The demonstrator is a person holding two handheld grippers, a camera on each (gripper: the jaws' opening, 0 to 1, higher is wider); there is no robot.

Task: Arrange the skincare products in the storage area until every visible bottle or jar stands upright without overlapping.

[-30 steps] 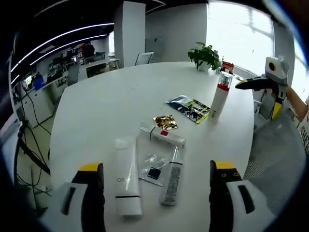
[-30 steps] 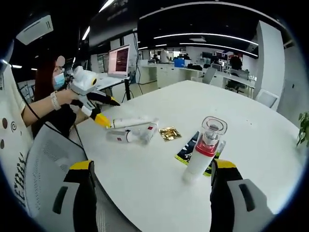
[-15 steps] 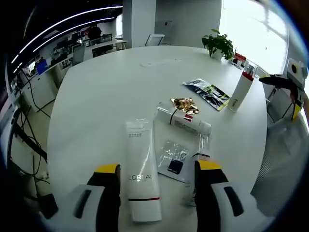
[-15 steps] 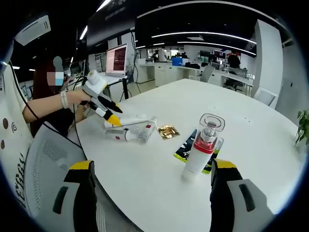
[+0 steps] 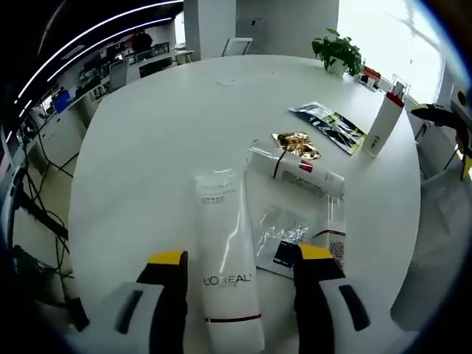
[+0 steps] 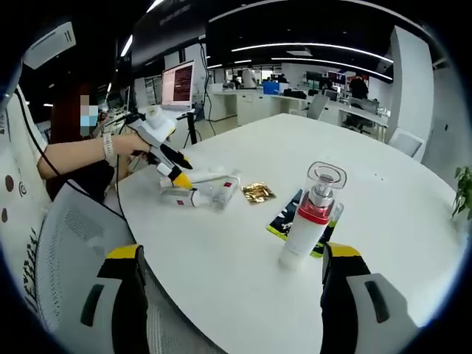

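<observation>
L'Oréal tube [image 5: 230,273] between open tongs [image 5: 237,310]

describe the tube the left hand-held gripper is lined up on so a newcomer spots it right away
On the round white table, look at the near edge, where several tubes and packets lie flat in a cluster. The big white tube lies lengthwise between the open jaws of the left hand-held gripper. It is the largest item there, plain white with L'OREAL lettering, unlike the smaller red-labelled tube beyond it.

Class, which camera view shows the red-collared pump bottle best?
The right gripper view: the pump bottle stands upright, close and large, clear cap visible. In the left gripper view the bottle is small, far across the white table.
</observation>
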